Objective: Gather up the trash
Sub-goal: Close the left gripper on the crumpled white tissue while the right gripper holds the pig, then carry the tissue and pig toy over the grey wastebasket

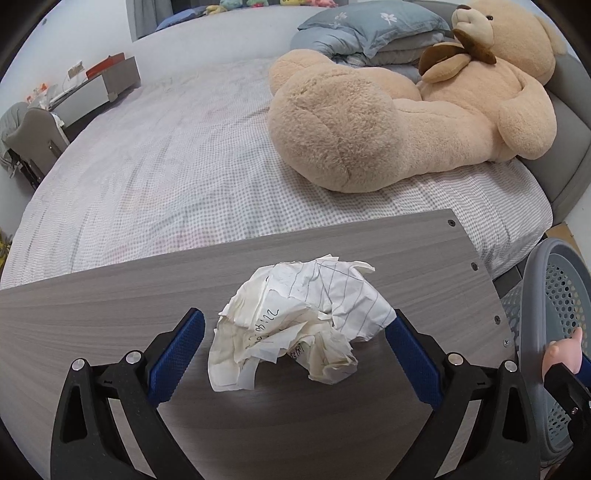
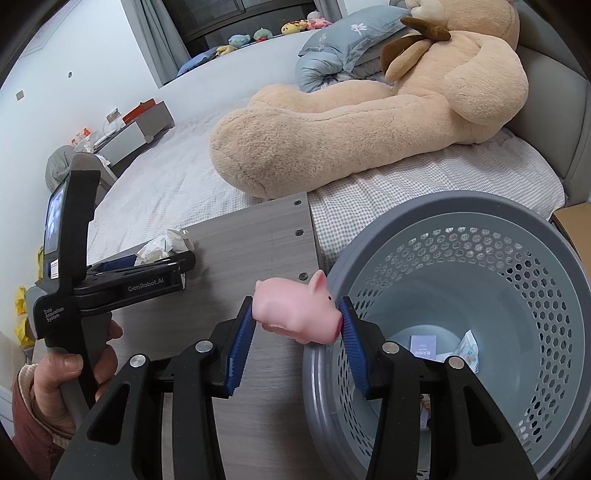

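Observation:
A crumpled white lined paper (image 1: 299, 325) lies on the grey wood-grain table (image 1: 110, 295). My left gripper (image 1: 295, 349) is open, its blue pads on either side of the paper, the right pad touching it. My right gripper (image 2: 297, 332) is shut on a pink toy pig (image 2: 295, 314) and holds it at the rim of the grey perforated bin (image 2: 480, 295), beside the table's right edge. The bin holds a few scraps (image 2: 467, 350). The paper (image 2: 162, 245) and the left gripper (image 2: 147, 273) also show in the right wrist view.
A bed with a checked sheet (image 1: 166, 166) lies beyond the table. A big tan teddy bear (image 1: 406, 122) and blue-grey pillows (image 1: 369, 29) lie on it. A cardboard box (image 2: 576, 229) stands right of the bin. A bedside unit (image 1: 92, 88) is far left.

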A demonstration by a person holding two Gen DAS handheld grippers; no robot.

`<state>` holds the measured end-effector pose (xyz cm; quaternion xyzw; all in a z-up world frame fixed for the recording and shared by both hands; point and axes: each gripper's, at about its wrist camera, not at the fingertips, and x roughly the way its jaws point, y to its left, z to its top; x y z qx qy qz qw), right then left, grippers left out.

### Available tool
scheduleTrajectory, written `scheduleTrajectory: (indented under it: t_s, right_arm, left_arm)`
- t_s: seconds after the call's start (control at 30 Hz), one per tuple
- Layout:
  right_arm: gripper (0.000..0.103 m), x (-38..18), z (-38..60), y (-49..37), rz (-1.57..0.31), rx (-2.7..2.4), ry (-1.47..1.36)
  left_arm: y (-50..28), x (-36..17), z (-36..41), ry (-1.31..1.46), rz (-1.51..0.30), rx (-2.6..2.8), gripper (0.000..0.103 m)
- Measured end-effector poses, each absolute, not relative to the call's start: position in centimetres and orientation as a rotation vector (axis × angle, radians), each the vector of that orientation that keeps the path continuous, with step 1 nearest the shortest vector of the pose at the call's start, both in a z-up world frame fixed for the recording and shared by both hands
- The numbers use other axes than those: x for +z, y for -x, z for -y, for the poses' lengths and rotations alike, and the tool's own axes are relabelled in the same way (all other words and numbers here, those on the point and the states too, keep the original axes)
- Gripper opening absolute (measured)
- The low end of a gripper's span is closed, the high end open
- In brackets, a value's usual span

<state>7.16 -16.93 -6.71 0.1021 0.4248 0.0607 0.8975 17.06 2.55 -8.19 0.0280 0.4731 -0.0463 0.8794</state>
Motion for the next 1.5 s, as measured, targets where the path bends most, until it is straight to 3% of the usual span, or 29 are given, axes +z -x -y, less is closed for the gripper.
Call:
scheduleTrajectory:
  t_s: [0.1, 0.27, 0.4, 1.13, 1.5]
  right_arm:
    - [0.044, -6.7, 16.8, -7.2, -0.880, 0.127, -0.209]
    - [0.044, -6.6, 16.8, -7.1, -0.879, 0.129, -0.204]
    - [0.044, -6.6, 16.7, -7.0, -0.879, 0.131, -0.203]
    - [0.044, -5.6, 15.2, -3.3, -0.852, 0.159, -0.190]
    - [0.044, -5.3, 17.1, -0.5, -0.824, 0.168, -0.218]
  left_arm:
    - [-17.2, -8.4, -2.7, -0.046, -0.996, -0.111, 0.081]
    - [-17.0, -8.3, -2.8, -0.047, -0.992, -0.122, 0.067]
    - [-16.5, -8.0, -3.0, -0.037, -0.988, -0.133, 0.062]
    - [-5.8, -3.8, -5.3, -0.056, -0.898, -0.128, 0.061]
    - [-3.2, -2.2, -1.0, -0.086, -0.871, -0.184, 0.061]
